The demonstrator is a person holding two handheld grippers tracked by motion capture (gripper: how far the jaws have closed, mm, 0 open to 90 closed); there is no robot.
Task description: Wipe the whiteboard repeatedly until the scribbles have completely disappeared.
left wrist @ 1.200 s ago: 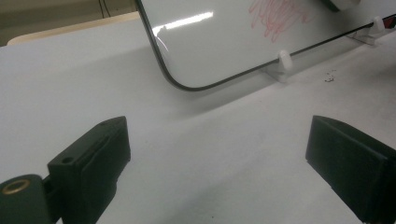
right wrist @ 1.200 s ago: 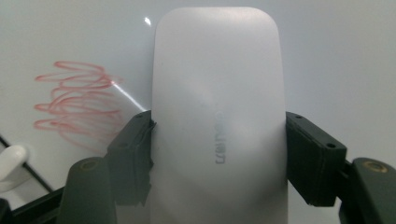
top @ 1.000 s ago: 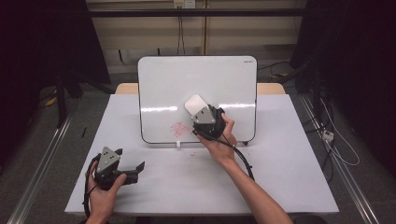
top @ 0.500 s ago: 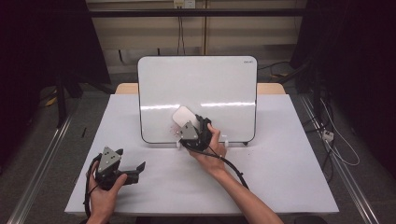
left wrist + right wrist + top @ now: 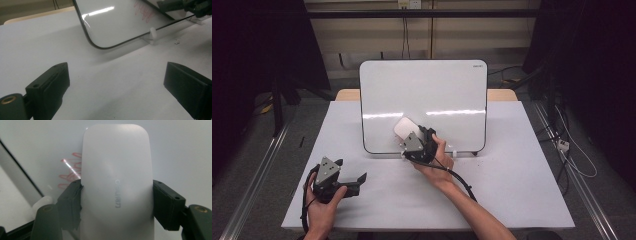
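Observation:
A white whiteboard (image 5: 427, 95) stands upright on small white feet at the back of the table. My right gripper (image 5: 408, 135) is shut on a white rounded eraser (image 5: 402, 127) and holds it against the board's lower left part. In the right gripper view the eraser (image 5: 116, 182) sits between both jaws, with a red scribble (image 5: 71, 176) showing on the board just to its left. My left gripper (image 5: 352, 175) rests on the table at the front left, open, with nothing between its jaws. The left gripper view shows the red scribble (image 5: 145, 12) on the whiteboard (image 5: 117, 22).
The white table (image 5: 522, 175) ends a short way in front of my left hand. A white foot clip (image 5: 152, 35) holds the board's bottom edge. Cables and a dark stand lie on the floor beside the table.
My right gripper has carried the eraser leftward and a little down across the board. The left gripper has stayed where it was.

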